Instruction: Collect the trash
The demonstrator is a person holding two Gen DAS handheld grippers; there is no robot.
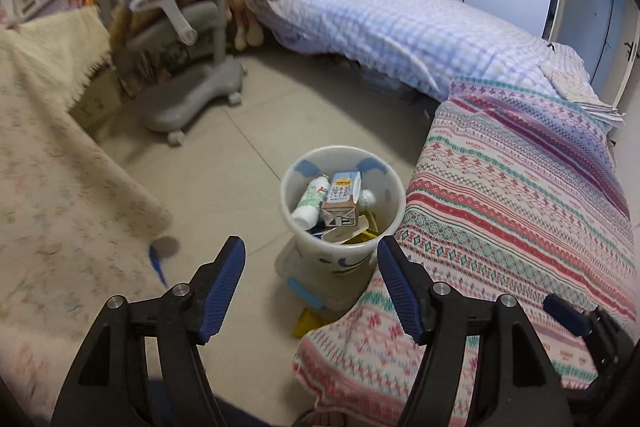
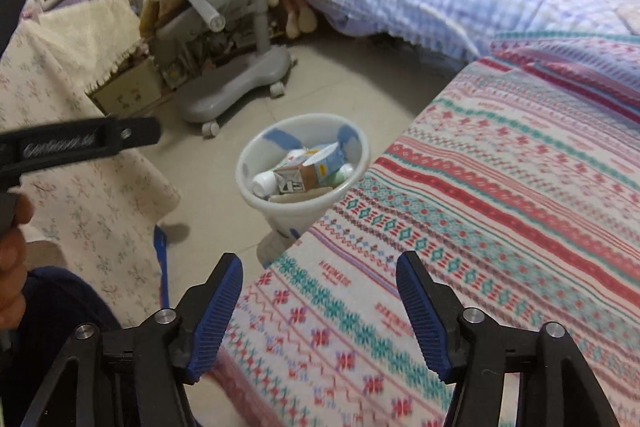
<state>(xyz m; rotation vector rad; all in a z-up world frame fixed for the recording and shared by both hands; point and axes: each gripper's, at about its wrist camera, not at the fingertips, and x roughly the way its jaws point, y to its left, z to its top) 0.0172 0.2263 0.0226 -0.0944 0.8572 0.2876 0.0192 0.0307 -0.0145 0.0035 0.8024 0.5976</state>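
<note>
Both grippers, left gripper (image 1: 311, 261) and right gripper (image 2: 319, 277), are gaping wide at bottom centre, holding nothing. Mid-frame, a white bin (image 1: 384, 227) is sitting beside the patterned bedspread (image 1: 520, 211), carrying a milk carton (image 1: 340, 199) and bottles.

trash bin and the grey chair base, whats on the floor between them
Nothing: in the left wrist view the tile floor between the trash bin and the grey chair base is bare.

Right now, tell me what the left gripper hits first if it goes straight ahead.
Most likely the white trash bin: it sits centred ahead of the open left gripper, nothing between. Depth is uncertain; the patterned blanket lies close on the right.
</note>
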